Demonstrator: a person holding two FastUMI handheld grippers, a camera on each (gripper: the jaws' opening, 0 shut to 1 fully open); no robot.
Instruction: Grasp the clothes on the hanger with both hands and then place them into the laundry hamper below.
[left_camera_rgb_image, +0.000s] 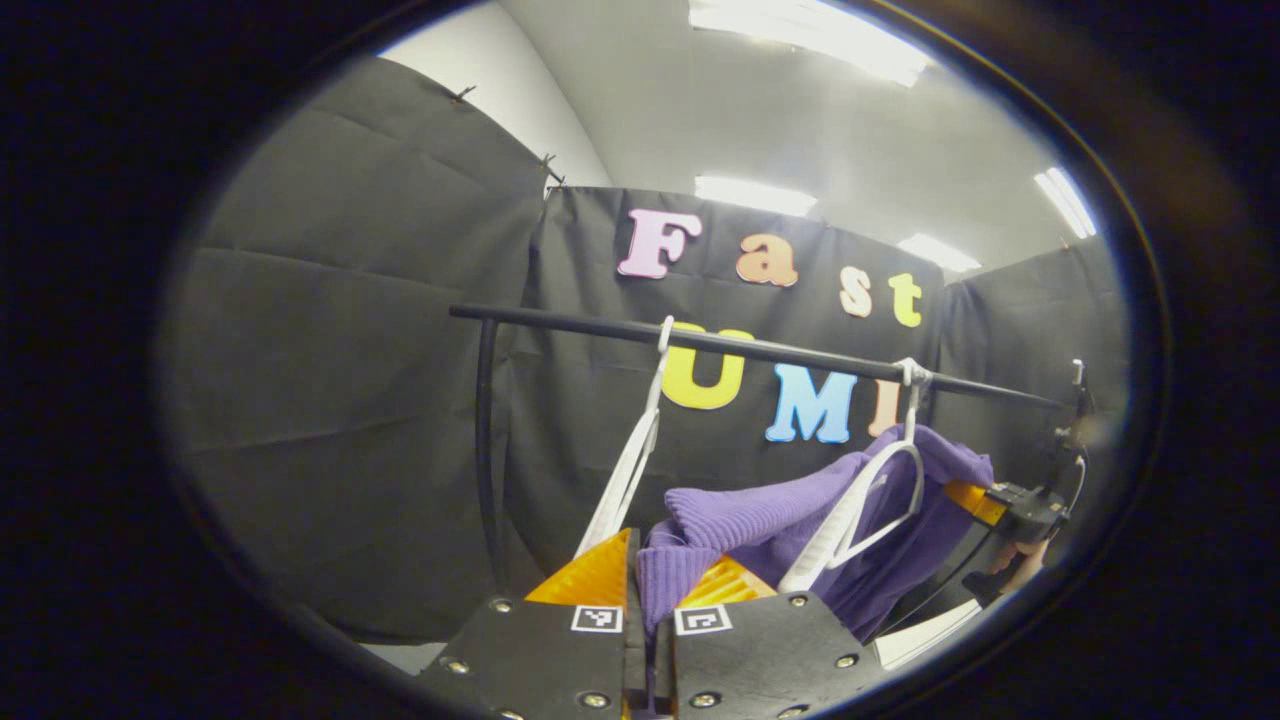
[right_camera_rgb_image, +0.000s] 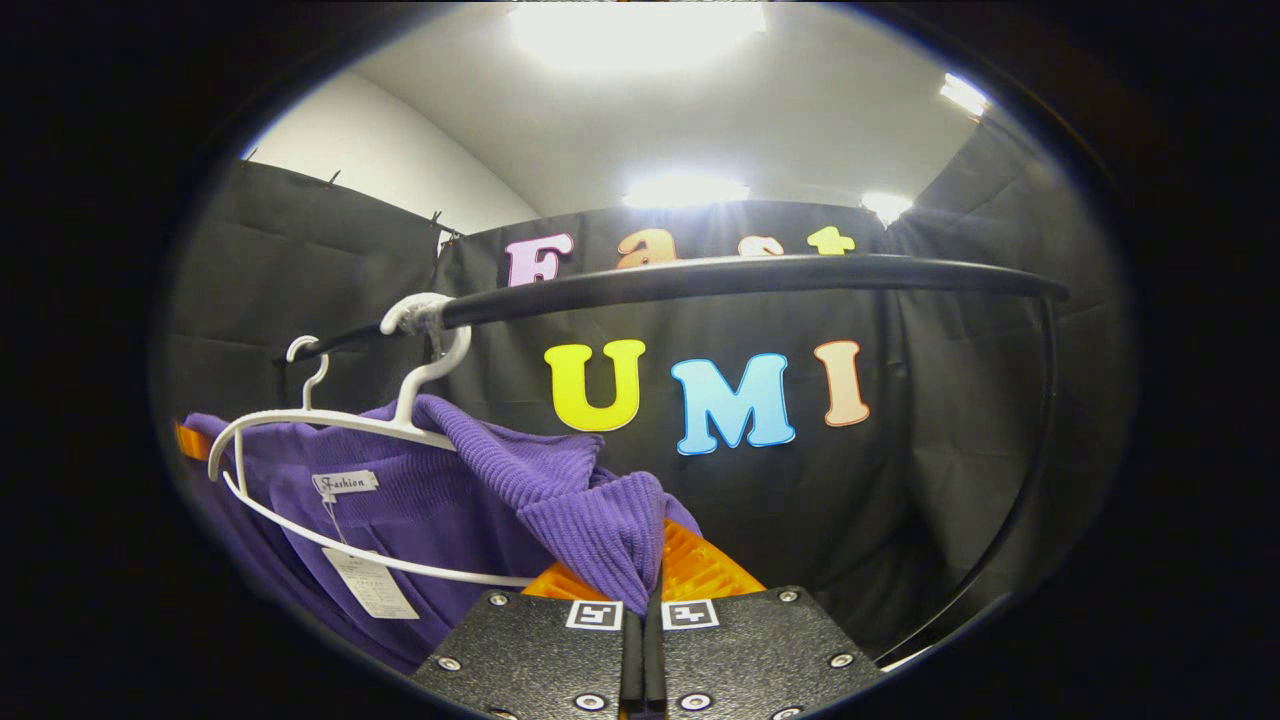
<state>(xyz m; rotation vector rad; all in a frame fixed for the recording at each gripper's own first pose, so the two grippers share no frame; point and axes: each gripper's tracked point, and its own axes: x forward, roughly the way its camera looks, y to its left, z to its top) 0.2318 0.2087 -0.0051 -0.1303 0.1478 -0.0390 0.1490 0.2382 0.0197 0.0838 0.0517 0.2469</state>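
A: Left gripper view first. The left tool (left_camera_rgb_image: 650, 585) sits at six o'clock, its two fingers pinched tight on a fold of the purple knit sweater (left_camera_rgb_image: 770, 525).

B: And the sweater itself?

A: It drapes from that pinch up toward three o'clock, over a white hanger (left_camera_rgb_image: 865, 505) hooked on the black rail (left_camera_rgb_image: 760, 350). A second white hanger (left_camera_rgb_image: 630, 460) hangs bare, just toward nine o'clock from centre. Out at three o'clock the other tool (left_camera_rgb_image: 1010, 510) meets the sweater's far edge, a hand (left_camera_rgb_image: 1020, 565) below it.

B: Right gripper view?

A: The right tool (right_camera_rgb_image: 645, 585) is at six o'clock, fingers clamped together on a ribbed purple fold. The sweater (right_camera_rgb_image: 450, 490) spreads toward nine o'clock, still partly lying on the white hanger (right_camera_rgb_image: 330, 425), whose hook grips the rail (right_camera_rgb_image: 720, 278) near eleven o'clock. A sewn label (right_camera_rgb_image: 345, 483) and a paper tag (right_camera_rgb_image: 370, 582) hang inside the neck. A second hook (right_camera_rgb_image: 310, 365) shows farther along the rail, toward ten o'clock.
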